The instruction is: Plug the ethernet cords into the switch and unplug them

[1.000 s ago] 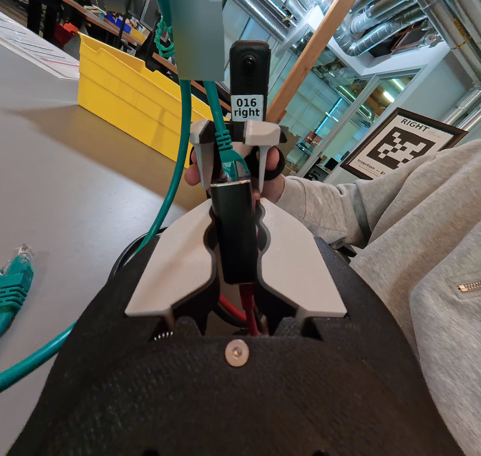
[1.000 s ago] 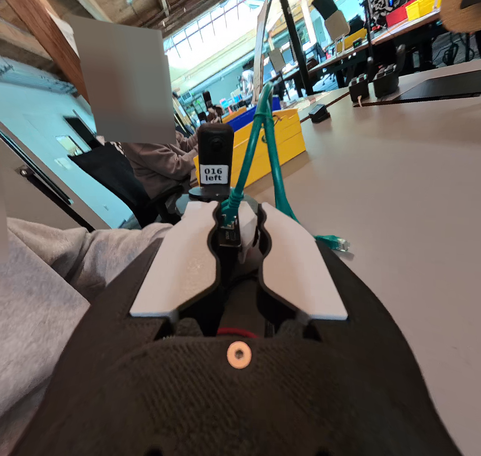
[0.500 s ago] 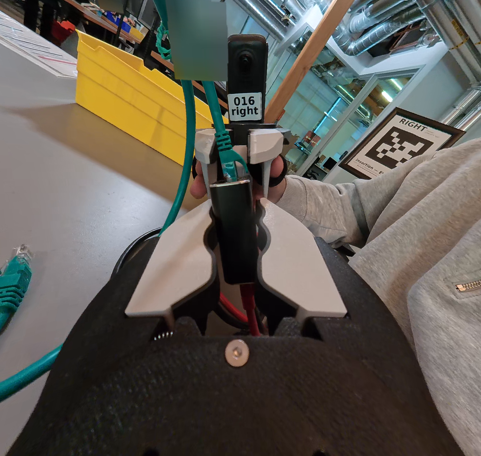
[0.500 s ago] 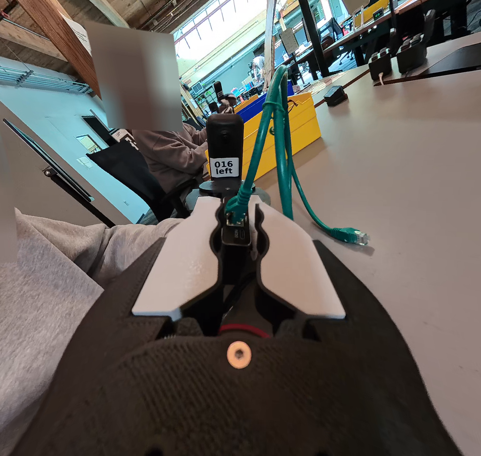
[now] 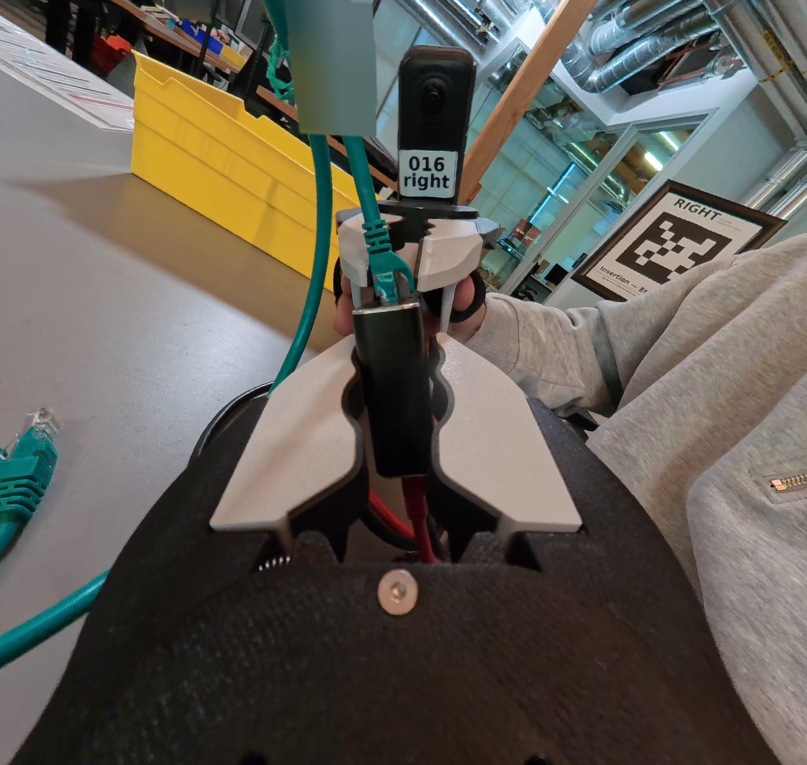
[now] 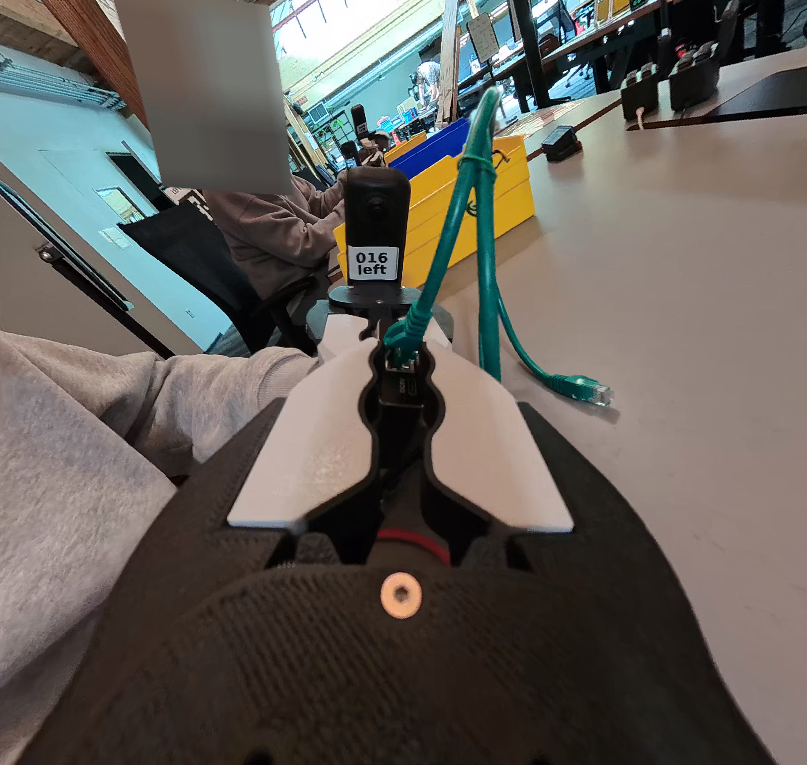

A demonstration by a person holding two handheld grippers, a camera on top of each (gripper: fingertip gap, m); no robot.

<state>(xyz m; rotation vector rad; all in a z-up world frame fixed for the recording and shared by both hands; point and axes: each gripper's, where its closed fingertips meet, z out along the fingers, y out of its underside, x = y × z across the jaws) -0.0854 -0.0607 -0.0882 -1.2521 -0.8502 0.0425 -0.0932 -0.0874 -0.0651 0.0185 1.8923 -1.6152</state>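
Grey sweatshirt sleeve [image 5: 589, 333], zip pocket [image 5: 788, 482]; black gripper bodies, white jaws.

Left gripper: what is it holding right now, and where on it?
The left gripper is shut on the black switch, clamping its long sides around mid-body. A green ethernet plug sits in its far end.

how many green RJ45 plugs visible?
2. One green plug is seated in the black switch, which both tongs grip; the other green plug lies loose on the table. Others may be hidden.
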